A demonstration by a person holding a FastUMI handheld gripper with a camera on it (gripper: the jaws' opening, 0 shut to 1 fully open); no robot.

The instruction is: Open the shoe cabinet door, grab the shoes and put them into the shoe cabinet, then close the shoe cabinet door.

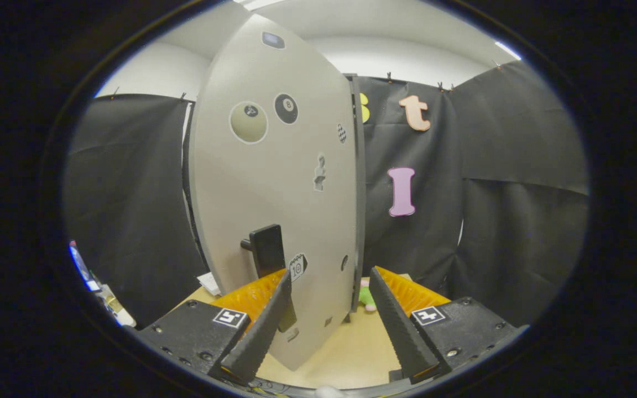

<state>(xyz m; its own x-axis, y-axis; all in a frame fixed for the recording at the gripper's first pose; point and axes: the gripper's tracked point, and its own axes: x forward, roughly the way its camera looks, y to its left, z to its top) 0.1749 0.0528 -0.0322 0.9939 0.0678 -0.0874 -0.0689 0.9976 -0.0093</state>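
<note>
My gripper (329, 309) fingers spread wide and holding nothing, shoe cabinet door (274, 182) swung open just ahead, its lower edge reaching between them, dark handle (267, 250) just above my left finger, perhaps a shoe (366, 296) on the tabletop (346, 354) past the door edge

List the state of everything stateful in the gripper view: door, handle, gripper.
Cabinet door: swung open, its edge toward the camera.
Door handle: not gripped, just beyond the left finger.
Gripper: open, fingers spread either side of the door's edge, pressing on nothing.
Pink and green item: on the table past the door, mostly hidden.
</note>
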